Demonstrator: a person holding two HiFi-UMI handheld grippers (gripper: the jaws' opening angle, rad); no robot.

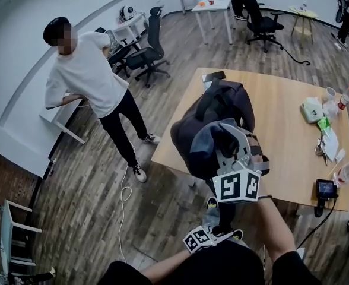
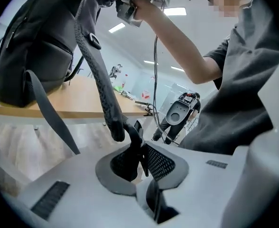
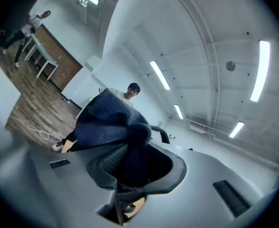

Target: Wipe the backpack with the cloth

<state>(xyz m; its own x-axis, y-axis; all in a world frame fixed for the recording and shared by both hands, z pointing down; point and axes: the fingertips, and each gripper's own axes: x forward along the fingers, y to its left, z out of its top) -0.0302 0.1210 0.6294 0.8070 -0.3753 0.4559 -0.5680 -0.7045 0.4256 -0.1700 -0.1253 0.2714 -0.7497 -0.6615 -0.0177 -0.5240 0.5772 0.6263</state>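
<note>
A dark backpack stands on the wooden table, at its near left edge. My right gripper is raised in front of the backpack and is shut on a dark blue cloth. In the right gripper view the cloth bunches out of the jaws of that gripper and hides what lies beyond. Lower down, below the table edge, my left gripper is shut on the backpack's black shoulder strap, which runs up from the jaws of the left gripper to the backpack.
A person in a white shirt stands left of the table. Office chairs and a white desk are further back. A white box, a bottle and a small black device lie on the table's right side.
</note>
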